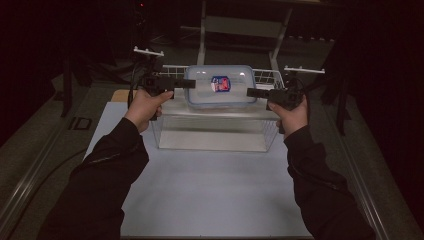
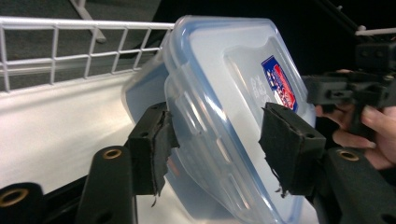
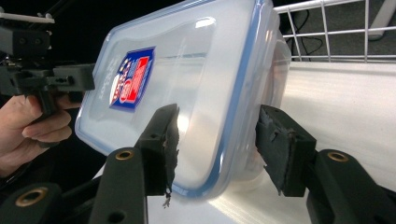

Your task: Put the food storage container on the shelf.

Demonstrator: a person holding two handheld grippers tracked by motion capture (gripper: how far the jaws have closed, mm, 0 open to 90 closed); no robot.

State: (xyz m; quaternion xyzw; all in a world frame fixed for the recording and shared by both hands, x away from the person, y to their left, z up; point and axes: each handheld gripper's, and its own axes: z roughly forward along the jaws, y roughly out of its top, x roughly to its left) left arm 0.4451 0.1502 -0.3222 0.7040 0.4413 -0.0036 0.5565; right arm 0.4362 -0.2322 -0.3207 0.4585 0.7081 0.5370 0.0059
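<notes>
Box: a clear plastic food box (image 1: 219, 85) with a blue-edged lid, which I hold up between my two grippers, level, above the far side of the white table (image 1: 210, 190).
Where it sits: over a clear bin (image 1: 212, 131) that stands on the table, with a white wire basket (image 1: 265, 77) just behind it.
Left gripper (image 1: 186, 83): my jaws straddle the box's left end, one pad on the lid side and one under the base; a gap shows at the lid-side pad, so I cannot tell whether they are clamping.
Right gripper (image 1: 251, 92): my jaws straddle the right end the same way; the base-side pad stands slightly off the wall, so again I cannot tell.
Why two ends: I judge the box too wide for one pair of jaws, so a hold at each short end keeps it from tipping.
Look: frosted, see-through walls, rounded corners, a red, white and blue sticker (image 1: 220, 83) in the middle of the lid (image 3: 187, 84); contents too faint to tell.
</notes>
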